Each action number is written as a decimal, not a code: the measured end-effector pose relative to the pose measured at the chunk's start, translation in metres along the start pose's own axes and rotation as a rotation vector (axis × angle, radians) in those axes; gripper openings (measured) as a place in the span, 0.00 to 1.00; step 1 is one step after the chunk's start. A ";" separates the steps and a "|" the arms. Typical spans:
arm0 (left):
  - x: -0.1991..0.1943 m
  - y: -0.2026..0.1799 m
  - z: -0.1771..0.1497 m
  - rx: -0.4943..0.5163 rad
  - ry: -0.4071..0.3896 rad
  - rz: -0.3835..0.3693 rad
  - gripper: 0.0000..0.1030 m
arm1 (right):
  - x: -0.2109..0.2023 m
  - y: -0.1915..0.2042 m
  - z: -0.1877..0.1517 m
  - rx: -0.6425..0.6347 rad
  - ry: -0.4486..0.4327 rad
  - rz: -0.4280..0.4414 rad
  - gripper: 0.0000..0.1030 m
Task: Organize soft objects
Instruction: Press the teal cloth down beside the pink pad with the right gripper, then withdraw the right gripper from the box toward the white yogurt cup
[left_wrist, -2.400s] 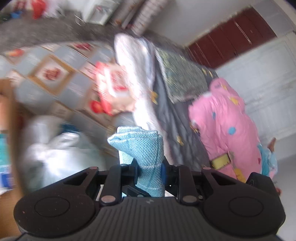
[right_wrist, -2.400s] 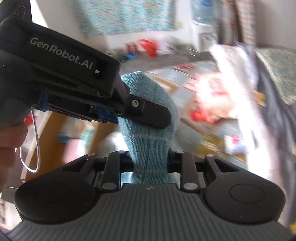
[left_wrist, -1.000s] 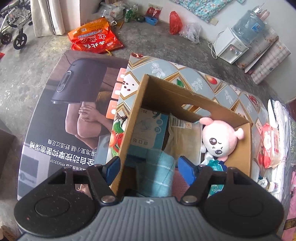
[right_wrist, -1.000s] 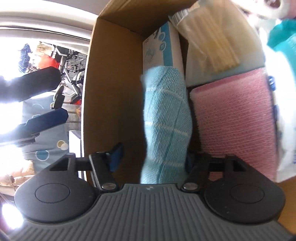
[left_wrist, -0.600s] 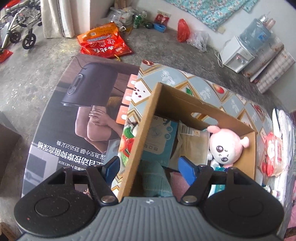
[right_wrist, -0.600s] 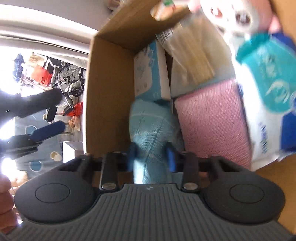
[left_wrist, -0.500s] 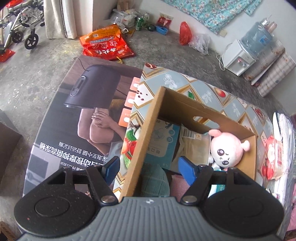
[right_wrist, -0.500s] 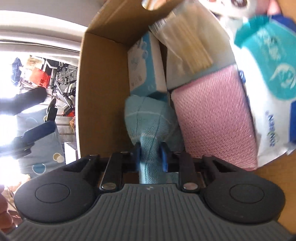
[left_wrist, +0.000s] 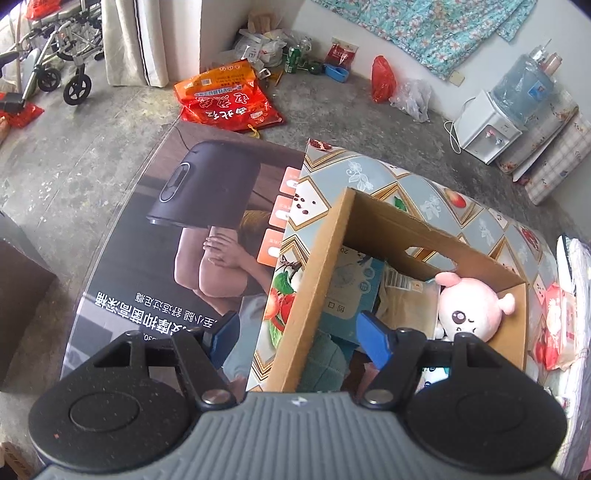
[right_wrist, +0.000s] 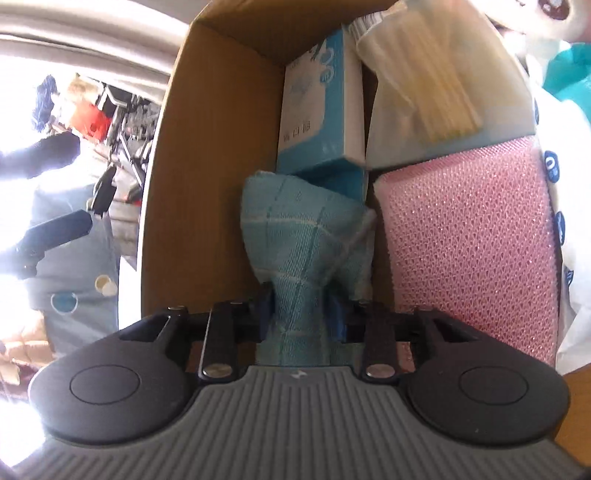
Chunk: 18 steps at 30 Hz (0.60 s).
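**Blue cloth being lowered into a packed cardboard box**

On the left of the scene, the left gripper (left_wrist: 299, 330) is being held above the near left corner of the cardboard box (left_wrist: 314, 273), its blue-padded jaws standing well apart with nothing being gripped between them; the box wall and floor mat are being framed in the gap. Beneath it a printed poster (left_wrist: 177, 236) is lying flat on the concrete floor, edge to edge with a patterned mat (left_wrist: 369, 177) on which the box is standing. Farther back, an orange-red bag (left_wrist: 225, 98) is lying on the floor and a water dispenser (left_wrist: 491, 122) is standing by the wall.

Inside the box, going left to right in the right wrist view, the blue checked cloth (right_wrist: 306, 236) is being pressed into the slot between the left cardboard wall (right_wrist: 207, 166) and a pink mesh sponge (right_wrist: 469, 236). The right gripper (right_wrist: 301, 314) is being opened at this moment, though its pads are still being seen against the cloth's bunched lower end, which is pinched narrow between them. Behind the cloth, a light blue carton (right_wrist: 321, 107) is standing upright, with a clear packet (right_wrist: 436, 88) of pale sticks lying beside it. At the far right, a pink plush toy (left_wrist: 471, 310) is being kept in the corner, above a white and teal wipes pack (right_wrist: 569, 122).
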<state>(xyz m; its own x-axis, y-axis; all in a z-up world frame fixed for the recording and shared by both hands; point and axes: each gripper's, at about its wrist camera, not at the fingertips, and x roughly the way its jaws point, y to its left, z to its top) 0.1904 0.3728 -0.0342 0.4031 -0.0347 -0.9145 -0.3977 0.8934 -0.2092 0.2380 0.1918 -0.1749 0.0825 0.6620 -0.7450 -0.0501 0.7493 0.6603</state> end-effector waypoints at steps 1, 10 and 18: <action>-0.001 0.000 0.000 -0.003 -0.004 -0.004 0.70 | -0.005 0.001 0.002 -0.003 -0.003 -0.002 0.53; -0.019 0.000 0.002 -0.071 -0.069 -0.035 0.78 | -0.094 0.007 -0.001 -0.066 -0.129 0.060 0.78; -0.042 -0.034 -0.010 -0.062 -0.160 -0.143 0.95 | -0.204 -0.007 -0.021 -0.065 -0.287 0.149 0.84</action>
<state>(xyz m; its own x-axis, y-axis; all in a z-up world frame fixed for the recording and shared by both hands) 0.1782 0.3397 0.0079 0.5826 -0.0830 -0.8085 -0.3750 0.8551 -0.3580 0.2008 0.0519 -0.0291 0.3462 0.7393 -0.5776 -0.1452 0.6505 0.7455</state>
